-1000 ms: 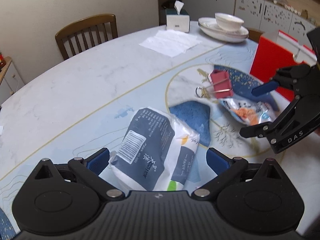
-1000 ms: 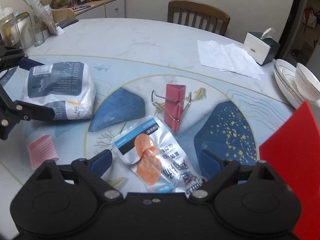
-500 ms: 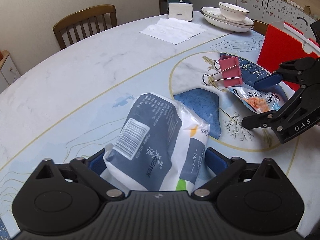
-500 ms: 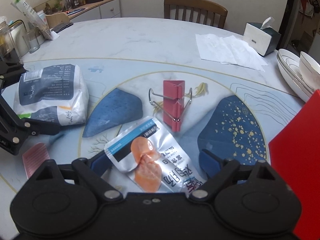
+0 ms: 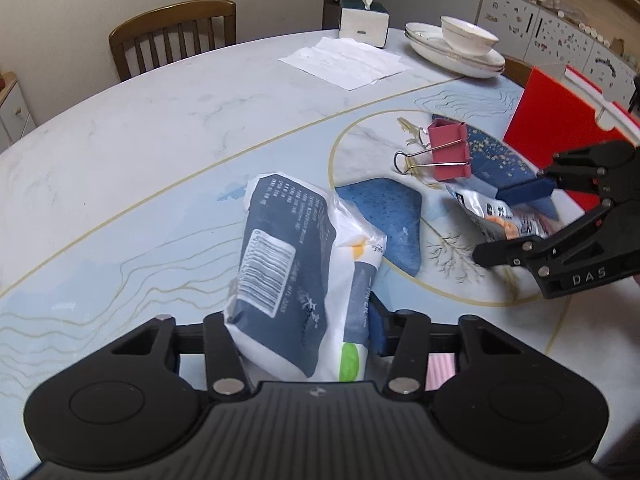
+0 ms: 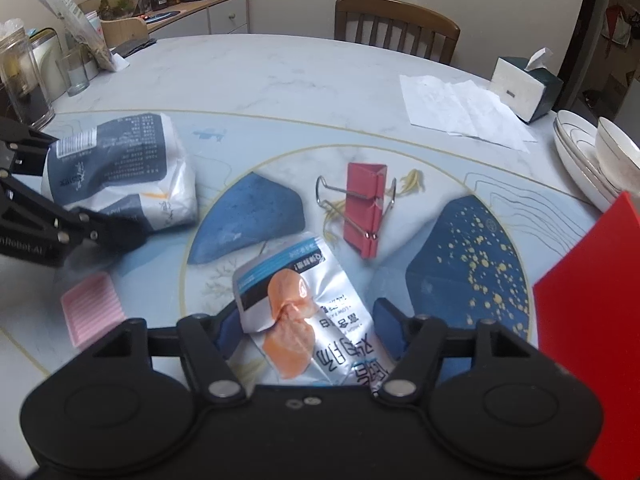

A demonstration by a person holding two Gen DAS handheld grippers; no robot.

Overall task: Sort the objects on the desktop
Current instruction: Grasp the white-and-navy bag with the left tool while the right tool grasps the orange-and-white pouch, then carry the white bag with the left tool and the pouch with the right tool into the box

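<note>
Now L jaws closing on tissue pack (image 5: 292, 276), R jaws closing round snack pouch (image 6: 304, 312).

Probably a home dining room: marble table (image 5: 160, 128), wooden chair (image 5: 172, 32), stacked plates (image 5: 460, 56), tissue box (image 5: 363, 20), cluttered sideboard (image 6: 192, 12).

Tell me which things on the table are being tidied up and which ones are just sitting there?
Being sorted:
- tissue pack, left gripper closing on it
- snack pouch, right gripper closing round it
- red binder clip
- pink card

Probably just lying about:
- tissue box
- papers
- bowl on plates
</note>
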